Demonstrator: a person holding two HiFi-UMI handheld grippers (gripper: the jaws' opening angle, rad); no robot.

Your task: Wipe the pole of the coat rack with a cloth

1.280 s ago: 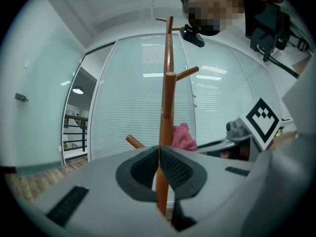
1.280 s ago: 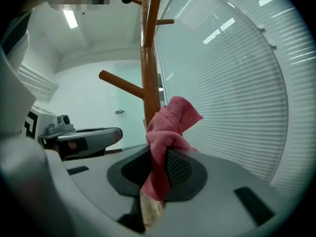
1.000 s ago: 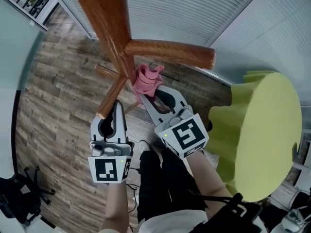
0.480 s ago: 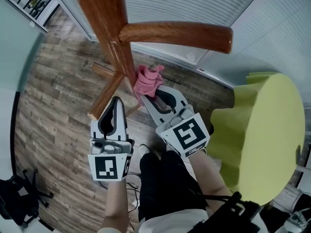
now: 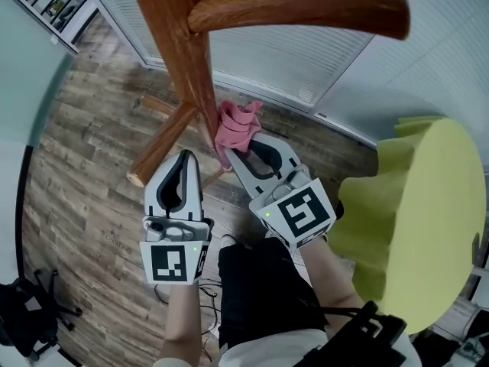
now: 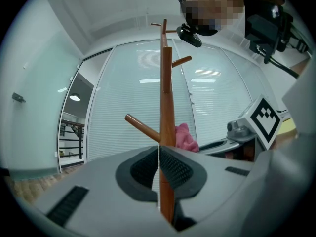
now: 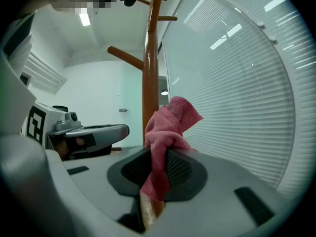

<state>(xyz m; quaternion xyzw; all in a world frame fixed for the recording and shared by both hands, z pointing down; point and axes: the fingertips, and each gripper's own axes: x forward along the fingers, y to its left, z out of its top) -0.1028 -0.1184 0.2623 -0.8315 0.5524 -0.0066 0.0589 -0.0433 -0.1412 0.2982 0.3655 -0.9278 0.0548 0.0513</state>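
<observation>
Ahead of your right tongs (image 7: pixel 157 166), which are clenched on the pink cloth (image 5: pixel 237 125), the wad stays against the pole (image 5: pixel 195 75) of the coat rack. Over the last second the upper peg (image 5: pixel 306 10) has slid toward the top of the head view while the cloth has barely shifted on the wood, so judge the wipe under way but this stroke short. Your left tongs (image 6: pixel 159 164) are closed on nothing, just left of the right pair and short of the pole; no brand or writing reads, only square black-and-white markers on the cubes (image 5: pixel 302 216).

Cloth (image 5: pixel 235 125) between pole (image 5: pixel 189 56) and right gripper (image 5: pixel 232 153); left gripper (image 5: pixel 186 159) just left.
</observation>
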